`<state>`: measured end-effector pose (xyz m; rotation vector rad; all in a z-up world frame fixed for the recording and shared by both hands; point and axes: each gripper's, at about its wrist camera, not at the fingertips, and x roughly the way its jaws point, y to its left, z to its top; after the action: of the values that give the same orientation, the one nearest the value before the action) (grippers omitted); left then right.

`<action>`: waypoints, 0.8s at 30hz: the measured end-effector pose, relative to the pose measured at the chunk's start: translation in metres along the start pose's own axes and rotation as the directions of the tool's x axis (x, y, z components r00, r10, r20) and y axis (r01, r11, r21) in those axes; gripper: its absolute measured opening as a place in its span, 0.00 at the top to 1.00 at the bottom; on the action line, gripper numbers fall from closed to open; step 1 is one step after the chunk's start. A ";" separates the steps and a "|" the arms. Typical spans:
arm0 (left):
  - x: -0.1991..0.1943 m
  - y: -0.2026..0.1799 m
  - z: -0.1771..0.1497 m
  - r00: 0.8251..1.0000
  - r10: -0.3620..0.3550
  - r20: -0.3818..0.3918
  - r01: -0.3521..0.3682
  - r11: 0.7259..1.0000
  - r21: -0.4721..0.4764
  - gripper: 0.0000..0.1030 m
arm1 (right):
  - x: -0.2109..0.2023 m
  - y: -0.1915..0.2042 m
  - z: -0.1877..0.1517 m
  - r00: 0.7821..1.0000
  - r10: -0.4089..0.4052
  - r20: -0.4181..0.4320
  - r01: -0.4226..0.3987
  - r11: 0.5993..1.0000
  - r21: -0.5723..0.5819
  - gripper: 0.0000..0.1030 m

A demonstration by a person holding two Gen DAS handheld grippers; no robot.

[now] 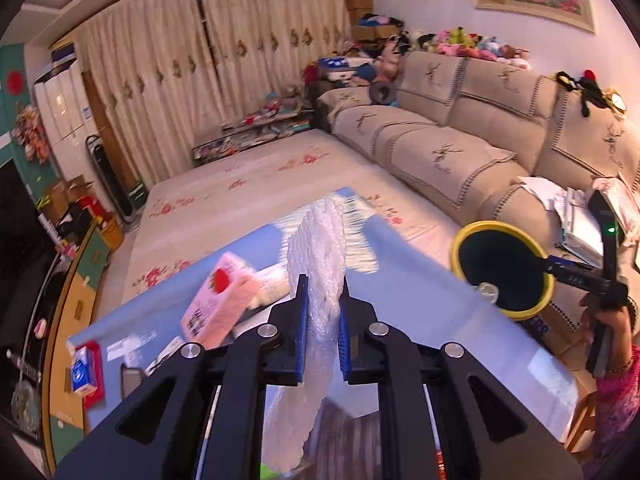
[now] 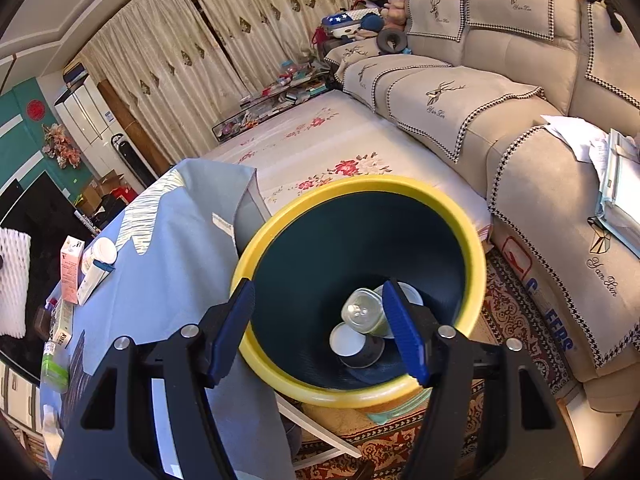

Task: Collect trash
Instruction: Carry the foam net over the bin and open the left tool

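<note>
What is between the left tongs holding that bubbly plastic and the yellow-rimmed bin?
In the left wrist view, only bare blue tablecloth lies between the left tongs, shut on the bubble wrap, and the bin.

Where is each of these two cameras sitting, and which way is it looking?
Left wrist: on the left gripper, looking down over the blue-clothed table toward the sofa; its pads pinch a bubble wrap sheet; the person's other hand shows.
Right wrist: on the right gripper, looking into the yellow-rimmed bin it holds.
Shared: bin, table, sofa.
</note>
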<state>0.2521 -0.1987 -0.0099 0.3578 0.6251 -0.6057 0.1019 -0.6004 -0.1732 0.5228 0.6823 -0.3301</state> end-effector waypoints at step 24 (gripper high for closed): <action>0.160 -0.280 0.084 0.934 -0.310 -0.176 0.344 0.912 0.222 0.87 | -0.044 -0.096 -0.008 0.993 -0.110 0.050 0.106 0.991 0.084 0.38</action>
<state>0.2181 -0.5213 -0.0851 0.5398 0.7503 -0.9949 0.0226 -0.6700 -0.1823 0.5531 0.6479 -0.4733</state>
